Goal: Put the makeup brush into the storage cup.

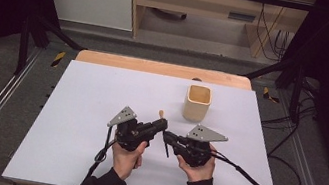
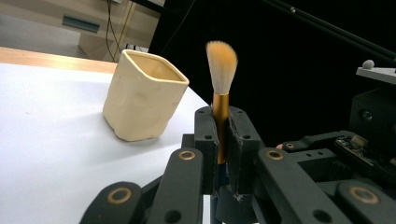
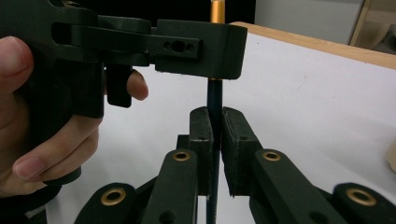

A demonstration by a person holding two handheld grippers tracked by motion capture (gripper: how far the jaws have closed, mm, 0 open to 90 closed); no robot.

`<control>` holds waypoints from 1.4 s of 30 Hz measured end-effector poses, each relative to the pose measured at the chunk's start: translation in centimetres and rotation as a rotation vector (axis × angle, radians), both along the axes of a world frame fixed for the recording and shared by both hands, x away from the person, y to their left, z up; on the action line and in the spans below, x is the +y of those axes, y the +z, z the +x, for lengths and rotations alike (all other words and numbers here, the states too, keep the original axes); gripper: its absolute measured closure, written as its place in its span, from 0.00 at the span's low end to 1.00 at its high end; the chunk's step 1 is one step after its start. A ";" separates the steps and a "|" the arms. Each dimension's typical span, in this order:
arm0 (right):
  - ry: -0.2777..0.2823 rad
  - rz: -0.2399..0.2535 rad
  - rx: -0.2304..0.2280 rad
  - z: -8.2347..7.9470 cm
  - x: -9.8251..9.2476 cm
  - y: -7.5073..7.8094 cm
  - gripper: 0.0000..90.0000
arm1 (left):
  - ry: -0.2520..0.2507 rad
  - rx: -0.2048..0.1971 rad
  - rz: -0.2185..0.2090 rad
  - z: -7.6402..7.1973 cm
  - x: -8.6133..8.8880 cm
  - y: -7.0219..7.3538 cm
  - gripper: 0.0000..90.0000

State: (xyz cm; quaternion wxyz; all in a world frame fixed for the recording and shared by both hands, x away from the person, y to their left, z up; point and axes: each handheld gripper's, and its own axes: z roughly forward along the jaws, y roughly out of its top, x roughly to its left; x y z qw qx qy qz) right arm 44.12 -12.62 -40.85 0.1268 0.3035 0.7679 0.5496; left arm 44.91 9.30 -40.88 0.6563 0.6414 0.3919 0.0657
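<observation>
We have the white counter point(image 1: 71, 122) under both tongs. Cream cup point(image 1: 197, 103) stands upright beyond the right tongs point(image 1: 166, 136), near, mouth up. Left tongs point(image 1: 161, 124) clamped on the brush point(image 2: 221, 100) at its gold ferrule; right tongs clamped on the dark handle point(image 3: 214, 95) just below. Brush axis runs upright between the two grips, bristles up. Right hand sits nearer the cup.

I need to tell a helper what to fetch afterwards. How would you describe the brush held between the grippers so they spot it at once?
On the white table, look in front of the cream square ceramic cup, where the left gripper and right gripper meet. Both are shut on a slim makeup brush: dark handle, orange-gold metal collar, soft tuft of pale, orange-tipped bristles. It is the only slender, bristled thing there.
</observation>
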 end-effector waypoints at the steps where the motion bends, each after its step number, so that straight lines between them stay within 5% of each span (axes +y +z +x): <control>1: 0.001 0.002 0.001 0.0 0.0 0.0 0.92 | 0.001 -0.005 0.006 0.0 0.0 0.0 0.92; 12: -0.011 -0.009 -0.002 0.2 0.0 -0.1 0.80 | -0.006 -0.054 0.055 -0.6 -0.6 0.7 0.92; 21: 0.001 -0.011 0.006 0.1 0.0 -0.2 0.92 | -0.016 -0.058 0.073 -0.8 -1.3 0.5 0.92; 29: 0.008 -0.010 0.023 0.1 0.1 -0.2 0.93 | -0.025 -0.061 0.087 -0.8 -1.1 0.5 0.91; 42: -0.063 -0.032 0.007 0.7 -0.2 -0.1 0.93 | -0.059 -0.092 0.133 -0.6 0.8 1.5 0.42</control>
